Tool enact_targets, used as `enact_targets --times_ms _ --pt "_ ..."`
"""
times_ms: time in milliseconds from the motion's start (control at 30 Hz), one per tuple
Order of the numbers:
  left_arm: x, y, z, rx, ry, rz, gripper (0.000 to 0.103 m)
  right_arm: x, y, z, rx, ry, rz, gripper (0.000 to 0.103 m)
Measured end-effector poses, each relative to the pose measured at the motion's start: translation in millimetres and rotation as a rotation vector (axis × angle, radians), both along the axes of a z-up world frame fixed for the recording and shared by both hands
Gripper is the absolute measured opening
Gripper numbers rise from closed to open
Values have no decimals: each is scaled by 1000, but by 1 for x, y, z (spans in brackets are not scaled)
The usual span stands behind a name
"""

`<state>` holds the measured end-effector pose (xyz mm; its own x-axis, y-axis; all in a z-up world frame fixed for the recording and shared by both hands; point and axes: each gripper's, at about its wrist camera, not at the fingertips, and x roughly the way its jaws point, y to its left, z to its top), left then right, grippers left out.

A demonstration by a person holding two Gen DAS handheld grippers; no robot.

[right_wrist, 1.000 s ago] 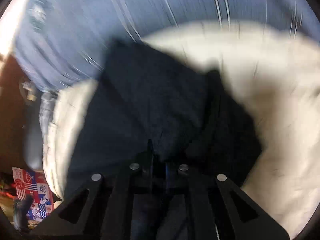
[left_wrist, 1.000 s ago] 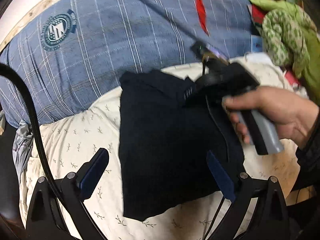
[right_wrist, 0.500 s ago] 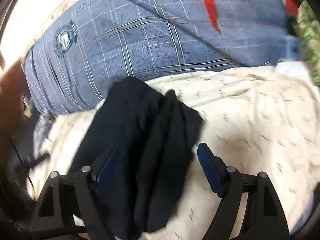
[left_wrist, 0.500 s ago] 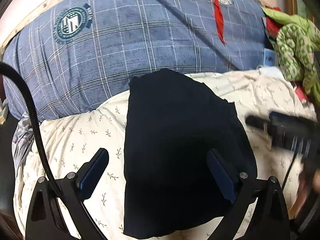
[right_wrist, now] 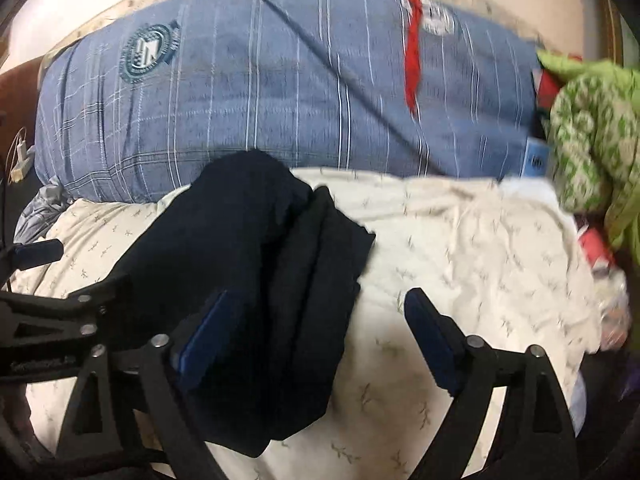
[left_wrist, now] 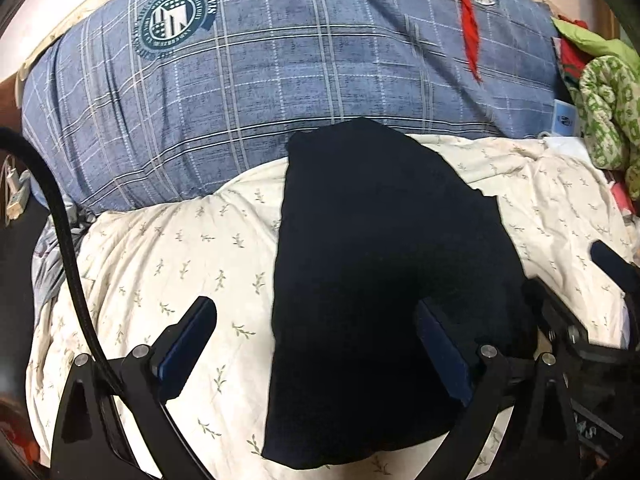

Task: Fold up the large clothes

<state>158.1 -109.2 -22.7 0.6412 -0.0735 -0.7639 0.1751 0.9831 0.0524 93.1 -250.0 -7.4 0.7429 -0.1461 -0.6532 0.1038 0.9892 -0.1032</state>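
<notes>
A dark navy garment (left_wrist: 384,280) lies folded into a long block on the cream leaf-print bedding (left_wrist: 168,264). In the right wrist view the garment (right_wrist: 272,292) shows stacked folds along its right side. My left gripper (left_wrist: 316,344) is open and empty, hovering over the garment's near end. My right gripper (right_wrist: 316,336) is open and empty, over the garment's right edge. The right gripper's body shows at the right edge of the left wrist view (left_wrist: 580,340). The left gripper's body shows at the left of the right wrist view (right_wrist: 60,320).
A large blue plaid pillow (left_wrist: 280,80) with a round crest lies behind the garment. A green patterned cloth pile (left_wrist: 608,120) sits at the far right. A black cable (left_wrist: 68,248) hangs at the left. A red strip (right_wrist: 412,64) crosses the pillow.
My right gripper let go of the garment, opened, and drew back to the right and toward me. The garment now lies flat and folded. The left gripper stayed open over it.
</notes>
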Motion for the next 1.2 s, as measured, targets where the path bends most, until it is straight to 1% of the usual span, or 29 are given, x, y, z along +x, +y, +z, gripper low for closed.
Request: enact_targets --times_ms 33,67,100,200,267,300,367,400,467,500,567,600,700,800,900,967,1000,1067,1133,1167,1200 --pt "1 1 -1 -4 4 2 99 1 -1 -1 -10 3 -6 99" --pt "1 1 -1 -11 11 -1 100 1 -1 -1 -16 6 -10 103" --pt "1 2 -1 -10 15 -6 100 1 -2 -2 -17 12 -9 103" --pt "-2 8 3 -1 1 -4 102 2 -13 -1 30 38 -3 103" --pt "-6 18 7 -4 -3 -13 102 -2 -26 -2 83 74 -7 103" --pt "-7 23 7 8 -2 -12 102 -5 -33 -3 106 89 -14 103" --pt "-10 33 5 24 3 -3 102 -13 -47 -6 171 131 -15 103" --pt "-11 38 3 28 10 2 102 -19 -53 -8 222 154 -11 103" --pt "-15 49 -2 30 22 15 102 -27 -54 -12 309 186 36 103" --pt "-17 53 -4 30 23 20 102 -30 -51 -17 371 214 82 103" --pt "-20 61 -8 36 29 31 102 -30 -48 -24 452 240 139 103" --pt "-21 66 -10 43 32 42 102 -26 -47 -29 486 261 150 103" --pt "-21 81 -15 40 50 65 102 -14 -44 -39 498 290 148 103" --pt "-21 93 -20 42 63 79 102 1 -44 -55 588 348 145 103" --pt "-21 99 -28 40 90 84 102 9 -43 -70 619 403 127 103" --pt "-20 100 -35 18 121 68 102 11 -42 -81 689 440 142 103" --pt "-19 98 -39 9 137 54 102 12 -42 -90 724 475 135 103" --pt "-15 93 -46 17 158 31 102 12 -43 -92 744 469 137 103" --pt "-13 89 -50 31 162 26 102 13 -48 -90 808 443 138 103" --pt "-11 88 -52 16 168 23 102 15 -50 -90 857 423 136 103" --pt "-7 87 -53 -10 191 21 102 18 -48 -92 885 428 140 103"
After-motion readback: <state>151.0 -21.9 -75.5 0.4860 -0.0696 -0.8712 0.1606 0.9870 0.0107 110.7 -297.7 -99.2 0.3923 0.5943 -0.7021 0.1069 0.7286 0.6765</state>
